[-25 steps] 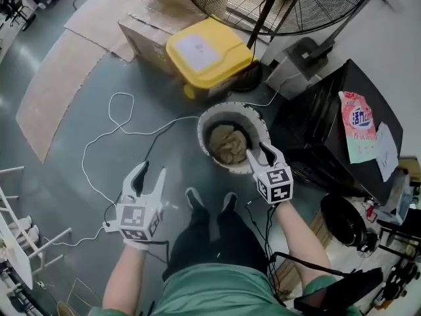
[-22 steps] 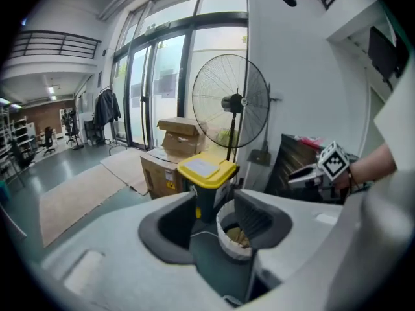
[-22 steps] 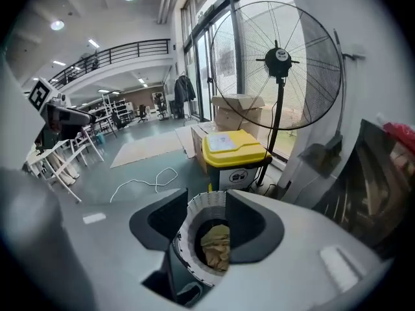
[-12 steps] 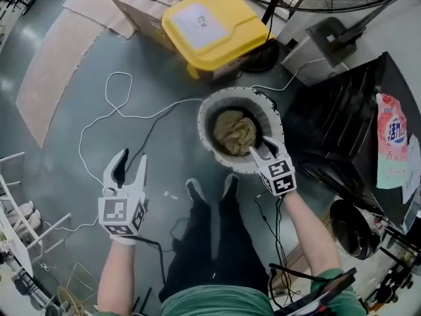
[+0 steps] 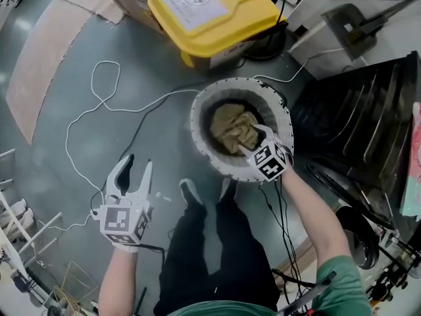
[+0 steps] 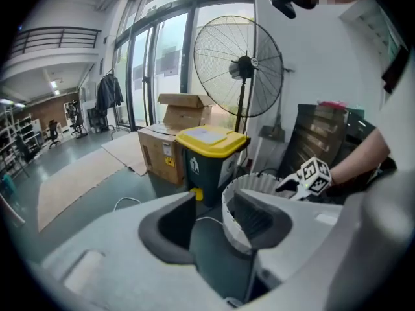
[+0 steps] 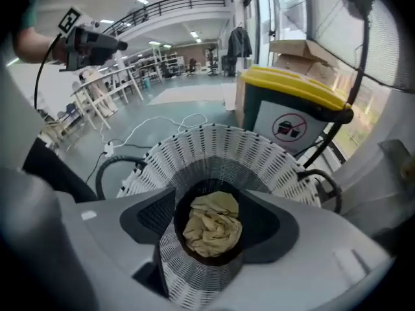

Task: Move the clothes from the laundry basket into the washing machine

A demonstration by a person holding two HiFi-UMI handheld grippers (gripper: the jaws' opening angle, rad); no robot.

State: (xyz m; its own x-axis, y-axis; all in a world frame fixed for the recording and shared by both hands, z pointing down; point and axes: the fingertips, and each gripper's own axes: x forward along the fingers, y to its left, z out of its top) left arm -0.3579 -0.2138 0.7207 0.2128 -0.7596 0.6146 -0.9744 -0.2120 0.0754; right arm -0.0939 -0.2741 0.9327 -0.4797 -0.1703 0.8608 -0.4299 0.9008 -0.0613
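A round white laundry basket (image 5: pixel 205 150) stands on the floor with a crumpled tan cloth (image 5: pixel 231 127) in its bottom. My right gripper (image 5: pixel 254 141) reaches into the basket from its near right rim, just above the cloth. Its jaws have just been opening and stand apart. In the right gripper view the cloth (image 7: pixel 213 232) lies below, between the open jaws of the right gripper (image 7: pixel 211 206), not pinched. My left gripper (image 5: pixel 138 164) hangs open over the bare floor left of the basket, empty. The left gripper (image 6: pixel 213 206) points toward the basket (image 6: pixel 241 188).
A black machine (image 5: pixel 358 114) stands right of the basket. A yellow-lidded bin (image 5: pixel 207 8) and a cardboard box sit behind it. A white cable (image 5: pixel 99 104) loops over the floor at the left. The person's legs and shoes (image 5: pixel 191 193) are just in front of the basket.
Both grippers have dropped lower. The right one moved from the basket's near rim to inside it above the cloth, and its jaws spread wider. The left one stays open.
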